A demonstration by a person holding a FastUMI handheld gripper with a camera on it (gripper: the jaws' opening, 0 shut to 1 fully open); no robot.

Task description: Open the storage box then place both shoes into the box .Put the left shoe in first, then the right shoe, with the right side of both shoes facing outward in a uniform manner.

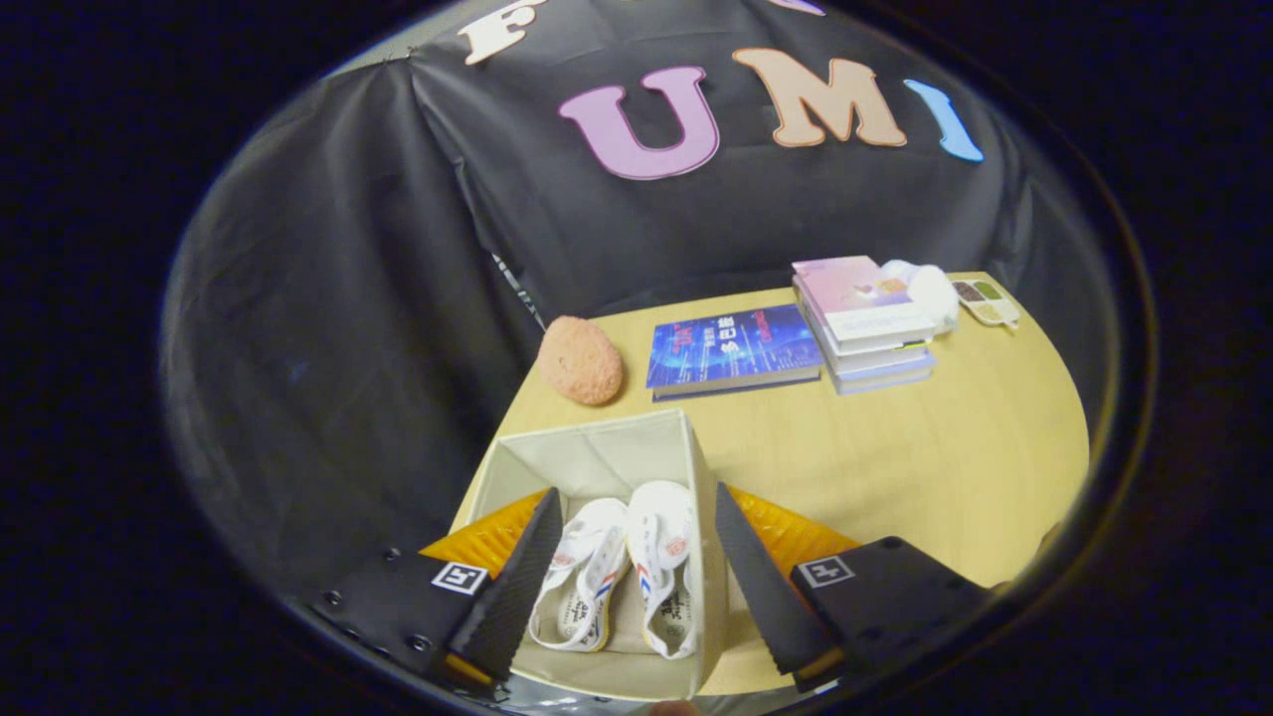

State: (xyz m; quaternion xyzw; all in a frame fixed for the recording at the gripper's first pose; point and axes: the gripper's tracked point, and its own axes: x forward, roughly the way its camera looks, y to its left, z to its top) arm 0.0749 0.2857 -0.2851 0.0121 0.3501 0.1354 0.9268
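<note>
My gripper [636, 587] hangs wide apart, empty, over the storage box [597, 452], both shoes [622, 577] lying lengthwise between my fingers

Wooden table [895, 447]: storage box [607, 457], sponge [580, 360], books [736, 350].

Illumination is even and moderately bright from overhead; the table [895, 447] shows soft, short shadows beside the books [865, 318] and box [607, 467]. Fisheye distortion bends straight edges strongly toward the periphery, where brightness falls off. Focus is slightly soft throughout, with the open gripper [636, 587] fingers equally soft.
</note>
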